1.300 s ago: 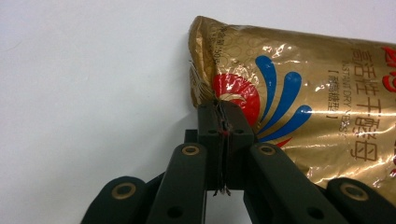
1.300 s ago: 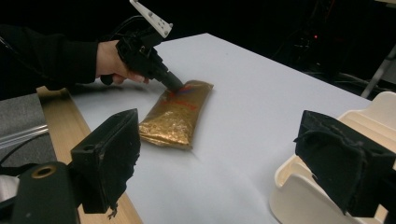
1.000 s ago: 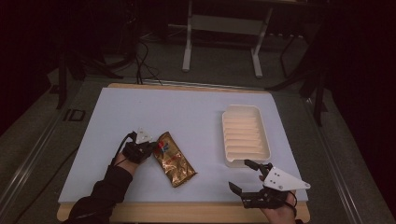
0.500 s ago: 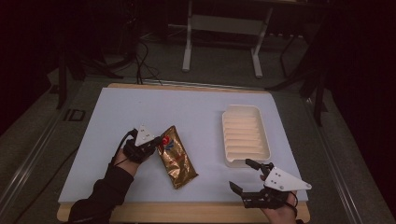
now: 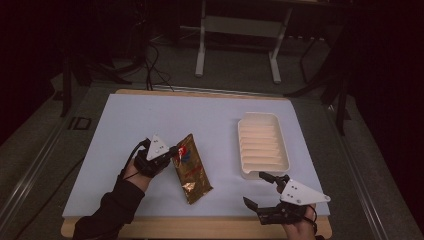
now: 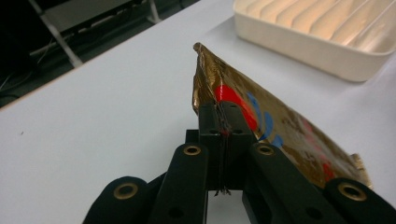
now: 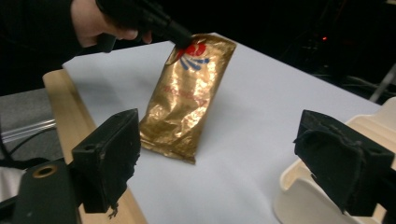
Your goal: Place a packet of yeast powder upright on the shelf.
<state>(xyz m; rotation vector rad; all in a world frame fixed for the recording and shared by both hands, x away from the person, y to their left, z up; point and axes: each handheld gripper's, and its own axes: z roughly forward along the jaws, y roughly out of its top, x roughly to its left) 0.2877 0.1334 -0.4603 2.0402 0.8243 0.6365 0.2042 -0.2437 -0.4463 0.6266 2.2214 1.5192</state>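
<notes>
From above, a gold foil packet [image 5: 191, 168] lies on the pale blue-white mat [image 5: 150, 120] that covers the wooden table [image 5: 200, 227], left of centre. Its long axis runs from the far end, beside the left gripper [image 5: 172, 152], slantwise toward the near edge and slightly right. The left gripper's own view adds what the overhead one cannot: its two black jaws are pressed together on the packet's [image 6: 261, 121] sealed top edge, with a thin crimped strip of foil caught between them and that corner raised off the mat. A red and blue printed mark sits just beyond the pinch. The foil is shiny, wrinkled and creased, with a flat rectangular pouch shape.

The right gripper's view shows the packet [image 7: 189, 95] lengthwise, its far end lifted under the left gripper [image 7: 180, 37] and its near end touching the mat, a crumpled bottom seam facing the camera. In it the right gripper's [image 7: 233, 158] jaws stand wide apart with nothing between them, their pads rough and dark. From above, that right gripper [image 5: 262, 192] sits near the table's near right edge, well apart from the packet.

A cream plastic tray [image 5: 245, 145] with parallel ridges along its floor lies right of the packet, its long side running away from the person; its smooth rounded wall [image 6: 299, 44] shows beyond the packet in the left gripper view.
</notes>
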